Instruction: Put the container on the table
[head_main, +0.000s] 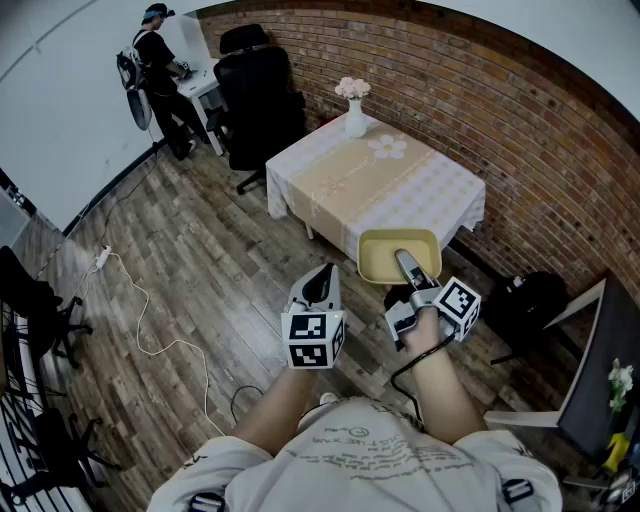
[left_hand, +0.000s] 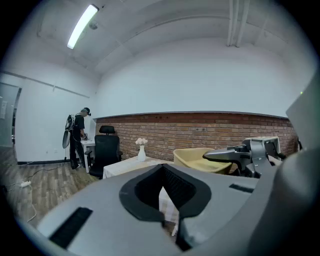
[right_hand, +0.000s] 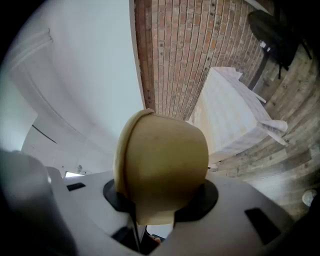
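A pale yellow container (head_main: 398, 254) hangs level in the air just in front of the table's near edge, with my right gripper (head_main: 405, 263) shut on its near rim. In the right gripper view the container (right_hand: 162, 162) fills the middle, clamped between the jaws, and the table (right_hand: 227, 120) lies beyond it. The table (head_main: 340, 190) wears a white and beige cloth. My left gripper (head_main: 321, 275) hovers to the left of the container, shut and empty. The left gripper view shows its pads (left_hand: 172, 192) pressed together, with the container (left_hand: 197, 157) off to the right.
A white vase of flowers (head_main: 354, 108) stands at the table's far corner. Black office chairs (head_main: 258, 95) sit behind it, near a person (head_main: 160, 70) at a white desk. A cable and power strip (head_main: 103, 258) lie on the wooden floor. A black bag (head_main: 525, 295) rests by the brick wall.
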